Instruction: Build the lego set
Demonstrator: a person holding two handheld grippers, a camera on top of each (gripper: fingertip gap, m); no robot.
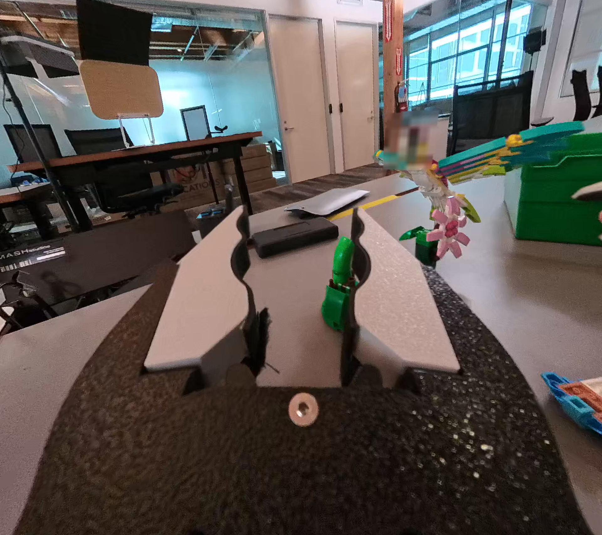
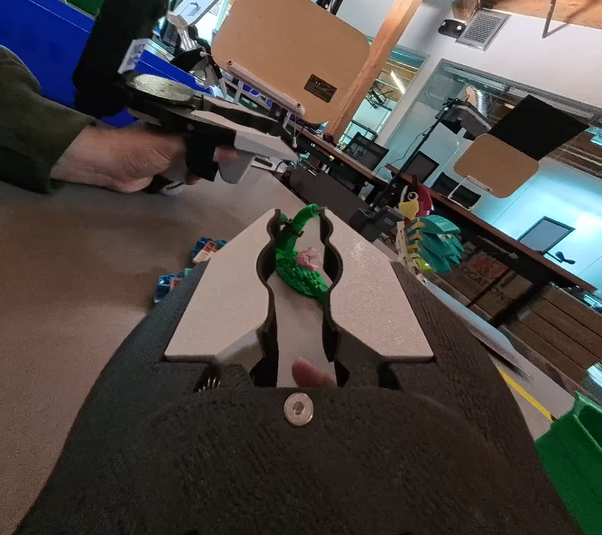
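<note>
My left gripper (image 1: 299,216) is open wide above the grey table (image 1: 521,307). A small green brick piece (image 1: 340,278) rests against the inner side of its right finger and does not touch the left finger. My right gripper (image 2: 299,213) is narrowed on a green brick plant stem (image 2: 304,215) that spans its tips; a green plate (image 2: 301,278) and a pink flower (image 2: 308,255) hang on that stem. A brick bird with teal wings (image 1: 508,154) stands at the right, over a pink flower (image 1: 449,229). The bird also shows in the right wrist view (image 2: 430,242).
A black box (image 1: 294,234) and a grey pouch (image 1: 325,202) lie ahead of the left gripper. A green bin (image 1: 560,193) stands at the right. Blue brick pieces (image 1: 573,402) lie near the right edge. A hand holds the left gripper (image 2: 257,158). Desks and chairs stand beyond the table. It is some 10 centimetres from my left tips to the pink flower (image 2: 308,255). Left tips and right tips are each some 12 centimetres from the green plate (image 2: 301,278).
</note>
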